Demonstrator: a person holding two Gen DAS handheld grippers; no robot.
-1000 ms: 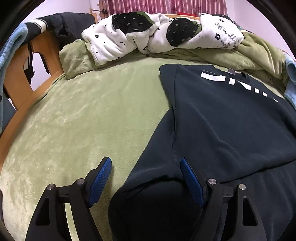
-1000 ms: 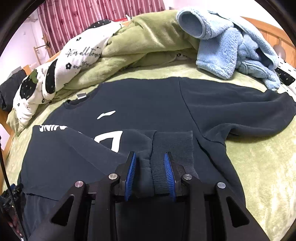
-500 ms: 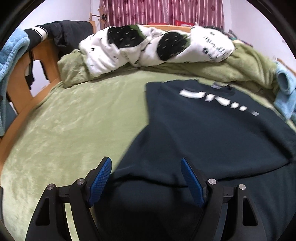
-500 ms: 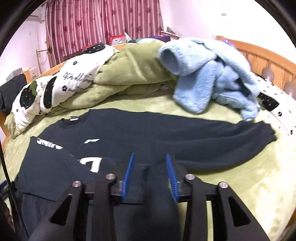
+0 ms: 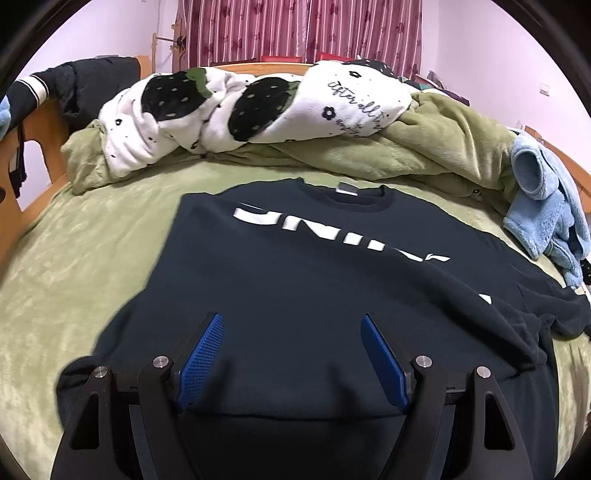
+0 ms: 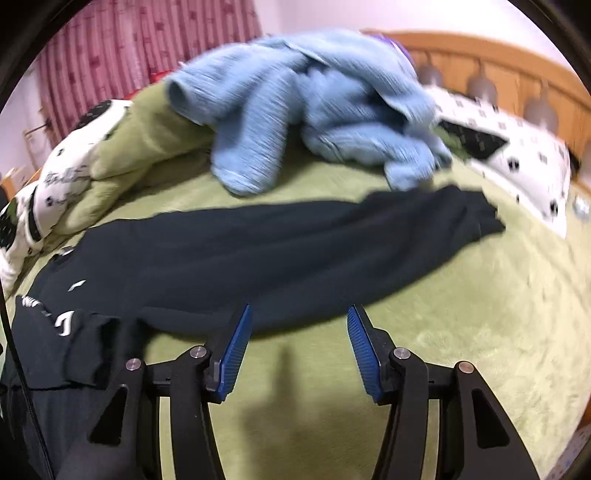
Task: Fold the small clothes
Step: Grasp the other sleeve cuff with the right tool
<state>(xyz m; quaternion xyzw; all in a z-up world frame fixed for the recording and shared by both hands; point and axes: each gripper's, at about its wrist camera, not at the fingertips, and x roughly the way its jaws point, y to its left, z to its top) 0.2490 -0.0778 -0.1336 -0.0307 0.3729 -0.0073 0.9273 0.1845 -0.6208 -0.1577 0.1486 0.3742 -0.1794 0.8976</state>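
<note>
Dark sweatshirt (image 5: 295, 280): lying flat on the green bed cover (image 5: 81, 258), neck toward the far bedding, white lettering showing across the chest; one side is lying folded over the front.
Sleeve (image 6: 369, 229): stretching out straight across the cover toward the headboard side, cuff resting just beside the blue fleece.
Left gripper (image 5: 291, 354): hanging over the sweatshirt's lower part, fingers standing wide apart, nothing pinched between the blue pads (image 5: 201, 354).
Right gripper (image 6: 299, 347): its jaws are opening; only bare green cover is showing between them, and the sleeve's edge is lying just beyond the tips. The view is blurring.
Blue fleece garment (image 6: 314, 107): lying heaped at the far edge, touching the rumpled green quilt.
White patterned blanket (image 5: 251, 107): lying bunched along the far side, on the green quilt (image 5: 443, 147).
Curtain (image 5: 295, 29): hanging striped red behind the bed.
Bed frame (image 6: 498, 62): wooden, rising behind the fleece.
</note>
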